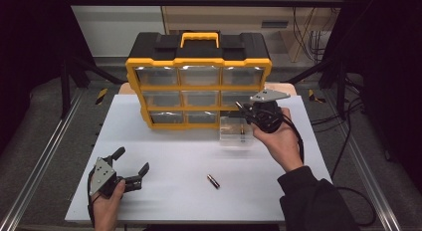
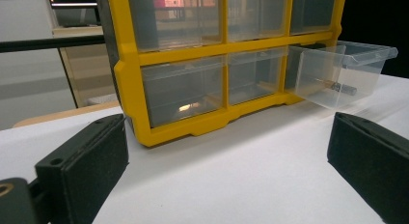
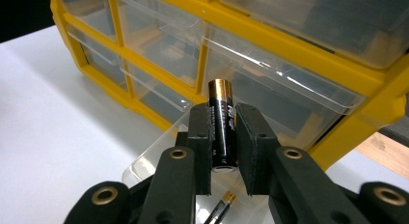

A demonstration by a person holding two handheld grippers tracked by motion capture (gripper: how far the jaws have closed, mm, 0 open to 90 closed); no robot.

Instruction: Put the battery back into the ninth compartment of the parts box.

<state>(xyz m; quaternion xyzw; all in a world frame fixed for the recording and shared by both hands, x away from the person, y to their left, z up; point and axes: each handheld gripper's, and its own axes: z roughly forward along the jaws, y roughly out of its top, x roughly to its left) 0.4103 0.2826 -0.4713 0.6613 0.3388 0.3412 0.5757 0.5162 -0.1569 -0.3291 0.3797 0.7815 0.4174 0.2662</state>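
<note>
1. Where the right gripper is seen along its own jaws, they are pinched on a black and gold battery, held upright with its gold end uppermost; its lower end is hidden between the pads.
2. Directly below, a clear drawer stands pulled out of the yellow organizer, and a second battery lies inside, cut off by the jaws.
3. From the high view, the right gripper sits over that drawer at the cabinet's lower right; the held battery is too small to make out there.
4. Left gripper: jaws spread wide, nothing between them, low over the white table near its front left corner.
5. A third battery lies loose on the table, well apart from both grippers, visible from the high view.
6. The left gripper view shows the open drawer from the side, with a battery inside, blurred through the plastic.
</note>
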